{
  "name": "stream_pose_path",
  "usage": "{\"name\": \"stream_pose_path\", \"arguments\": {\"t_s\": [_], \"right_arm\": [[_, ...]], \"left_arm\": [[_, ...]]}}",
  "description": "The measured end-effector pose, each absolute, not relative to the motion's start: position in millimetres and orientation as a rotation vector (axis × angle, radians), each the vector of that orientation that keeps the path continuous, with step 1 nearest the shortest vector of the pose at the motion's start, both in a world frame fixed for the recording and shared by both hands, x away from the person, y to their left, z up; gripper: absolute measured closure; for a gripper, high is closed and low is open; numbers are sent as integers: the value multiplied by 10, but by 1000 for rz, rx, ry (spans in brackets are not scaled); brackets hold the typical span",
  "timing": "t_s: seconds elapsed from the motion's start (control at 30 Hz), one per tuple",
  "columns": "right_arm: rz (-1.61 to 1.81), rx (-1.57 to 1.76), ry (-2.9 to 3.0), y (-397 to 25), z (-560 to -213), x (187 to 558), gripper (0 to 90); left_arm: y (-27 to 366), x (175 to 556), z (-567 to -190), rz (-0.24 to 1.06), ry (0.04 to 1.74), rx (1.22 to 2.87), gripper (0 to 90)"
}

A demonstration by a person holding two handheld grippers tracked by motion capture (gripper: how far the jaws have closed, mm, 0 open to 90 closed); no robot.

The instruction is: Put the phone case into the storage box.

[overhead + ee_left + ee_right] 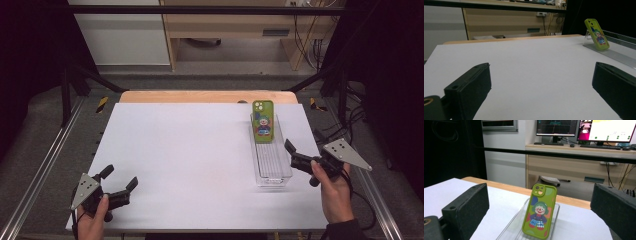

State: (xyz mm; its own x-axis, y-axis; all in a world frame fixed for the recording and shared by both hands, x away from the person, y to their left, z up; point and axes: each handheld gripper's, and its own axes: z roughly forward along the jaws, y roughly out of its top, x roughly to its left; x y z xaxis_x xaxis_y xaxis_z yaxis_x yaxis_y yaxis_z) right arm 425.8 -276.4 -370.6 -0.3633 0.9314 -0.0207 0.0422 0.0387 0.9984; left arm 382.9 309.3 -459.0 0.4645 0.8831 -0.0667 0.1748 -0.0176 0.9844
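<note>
A green phone (pixel 263 121) in a clown-print case stands tilted against the far end of a clear plastic tray (pixel 272 172) on the right side of the white table (pixel 190 150). My right gripper (pixel 303 140) is held open just right of the tray, nothing in it. In the right gripper view the phone (pixel 539 216) stands ahead, framed by the black fingers (pixel 469 205), apart from them. My left gripper (pixel 120 177) is open and empty near the front left corner. From the left gripper view the phone (pixel 597 33) is far off to the right, beyond the fingers (pixel 469 90).
A wooden strip (pixel 207 96) edges the table's far side. Metal rails (pixel 45 160) run along both sides, with black frame bars above. Behind are a wooden desk (pixel 574 167) and monitors (pixel 584 130).
</note>
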Motion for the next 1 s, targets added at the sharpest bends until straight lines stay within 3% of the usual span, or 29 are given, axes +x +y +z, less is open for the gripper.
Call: {"name": "stream_pose_path", "arguments": {"t_s": [1.0], "right_arm": [[1472, 1030, 1578, -2727, -4135, 3888, 28]], "left_arm": [[3076, 3817, -4580, 733, 923, 1522, 17]]}}
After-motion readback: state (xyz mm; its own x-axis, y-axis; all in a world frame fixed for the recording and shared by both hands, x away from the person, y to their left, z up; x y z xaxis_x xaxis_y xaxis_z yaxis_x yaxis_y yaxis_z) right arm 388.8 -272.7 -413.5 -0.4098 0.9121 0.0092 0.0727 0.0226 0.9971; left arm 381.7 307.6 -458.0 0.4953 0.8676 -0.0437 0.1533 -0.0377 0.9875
